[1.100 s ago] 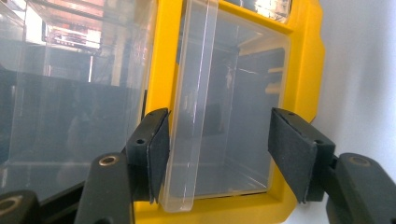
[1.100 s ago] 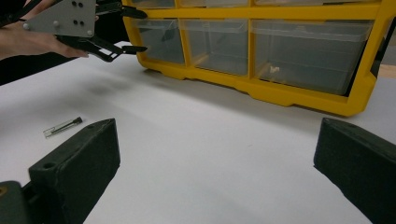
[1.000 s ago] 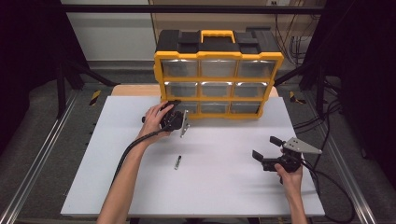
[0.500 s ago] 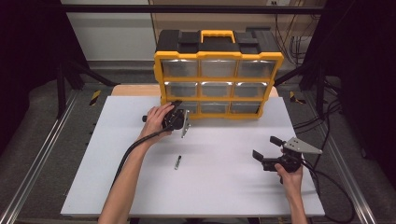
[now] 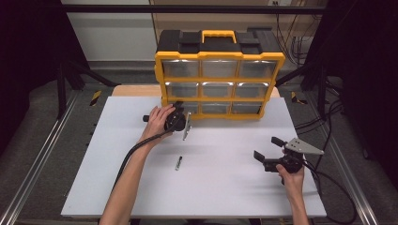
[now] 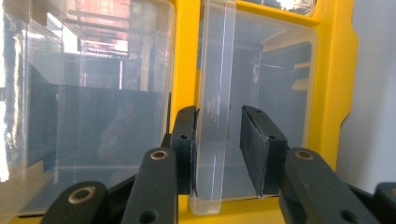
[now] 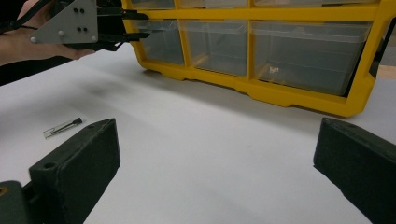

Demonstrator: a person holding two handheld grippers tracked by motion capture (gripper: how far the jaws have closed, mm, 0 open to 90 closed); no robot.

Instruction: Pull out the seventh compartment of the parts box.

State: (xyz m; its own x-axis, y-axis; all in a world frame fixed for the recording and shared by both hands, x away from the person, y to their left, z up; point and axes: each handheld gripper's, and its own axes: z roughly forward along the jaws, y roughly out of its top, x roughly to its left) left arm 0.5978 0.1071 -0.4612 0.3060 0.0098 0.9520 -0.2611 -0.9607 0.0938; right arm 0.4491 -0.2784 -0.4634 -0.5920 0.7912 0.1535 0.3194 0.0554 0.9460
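1. Left gripper (image 5: 184, 111) is up against the yellow drawer cabinet (image 5: 218, 74), bottom row, left end.
2. Its jaws sit either side of the clear drawer handle (image 6: 212, 140); one pad touching, the other w/ a slim gap, so not clamped yet.
3. Right gripper (image 5: 263, 149) rests on the white table (image 5: 225, 183) well to the right, jaws spread wide, holding nothing.
4. Small dark pen-like item (image 5: 178, 162) lies mid-table, btwn the two.

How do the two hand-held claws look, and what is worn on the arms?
Both the left claw and the right claw are black, each trailing a black cable and topped by a grey three-cornered plate. Their jaws carry flat dark pads. The forearms are bare, without sleeves.
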